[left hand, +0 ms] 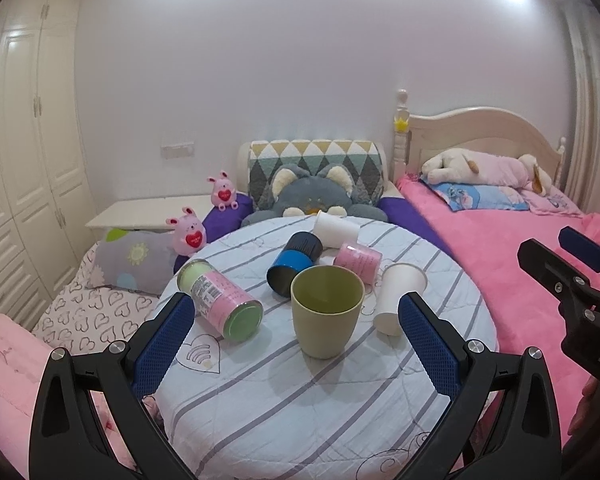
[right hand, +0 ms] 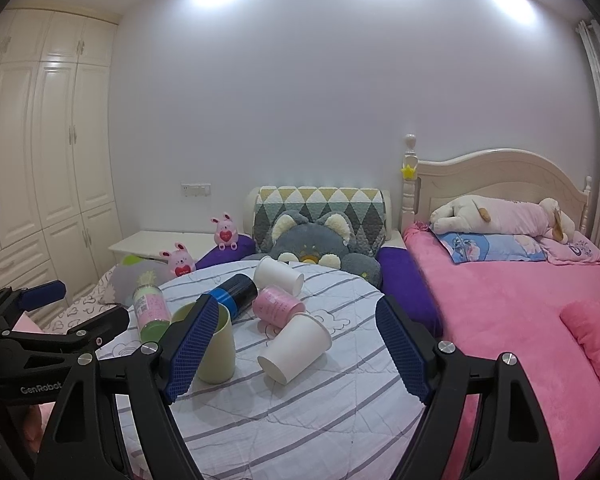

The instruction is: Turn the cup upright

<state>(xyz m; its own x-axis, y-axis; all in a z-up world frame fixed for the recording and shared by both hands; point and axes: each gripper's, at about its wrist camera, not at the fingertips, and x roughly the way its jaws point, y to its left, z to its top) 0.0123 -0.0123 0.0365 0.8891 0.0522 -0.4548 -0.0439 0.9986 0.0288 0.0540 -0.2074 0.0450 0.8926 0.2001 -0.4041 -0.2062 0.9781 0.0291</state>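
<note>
A green cup (left hand: 326, 312) stands upright, mouth up, on the round striped table (left hand: 300, 400). It also shows in the right wrist view (right hand: 220, 356), partly behind my right gripper's left finger. My left gripper (left hand: 296, 344) is open and empty, its fingers apart on either side of the cup and a little nearer than it. My right gripper (right hand: 296, 352) is open and empty, to the right of the green cup, with a white paper cup (right hand: 296, 350) lying on its side between its fingers.
Lying on the table are a pink-green can (left hand: 220, 300), a blue-black can (left hand: 294, 266), a pink can (left hand: 358, 262) and two white paper cups (left hand: 398, 298) (left hand: 336, 230). Plush toys sit behind. A pink bed (left hand: 500, 248) lies to the right.
</note>
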